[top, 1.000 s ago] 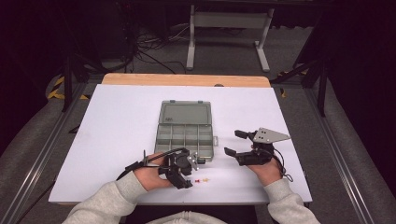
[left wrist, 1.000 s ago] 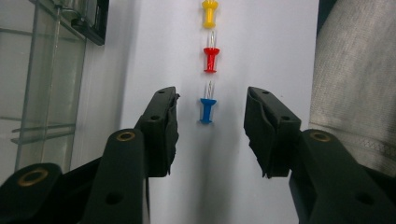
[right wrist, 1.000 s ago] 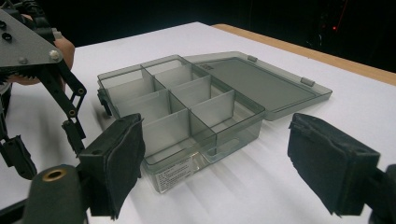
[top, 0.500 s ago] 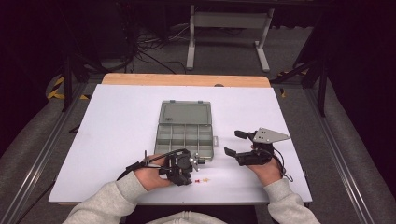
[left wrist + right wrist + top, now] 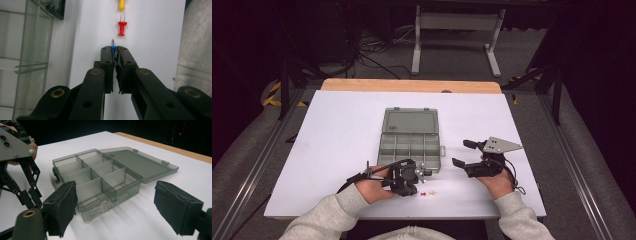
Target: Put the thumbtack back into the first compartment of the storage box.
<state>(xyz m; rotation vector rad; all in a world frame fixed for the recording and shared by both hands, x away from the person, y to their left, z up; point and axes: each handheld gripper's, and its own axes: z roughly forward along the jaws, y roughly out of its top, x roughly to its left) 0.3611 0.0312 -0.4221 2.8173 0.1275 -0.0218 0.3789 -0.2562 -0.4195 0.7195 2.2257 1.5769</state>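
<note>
Left gripper [image 5: 115, 50] clamped on blue pin [image 5: 113, 47], at the desk's [image 5: 337, 130] near edge, just below the box [image 5: 409, 145]. Grip is thin, right at the jaw tips with the needle poking out; pin could twist or slip free on the lift, likely if the jaws ease. Red pin [image 5: 121, 27] and yellow pin [image 5: 121, 4] lie just ahead, apart from it, easy to knock. Box stands open, compartments bare, lid flat behind. Right gripper [image 5: 464, 153] rests beside box, jaws wide apart, holding nothing.
</note>
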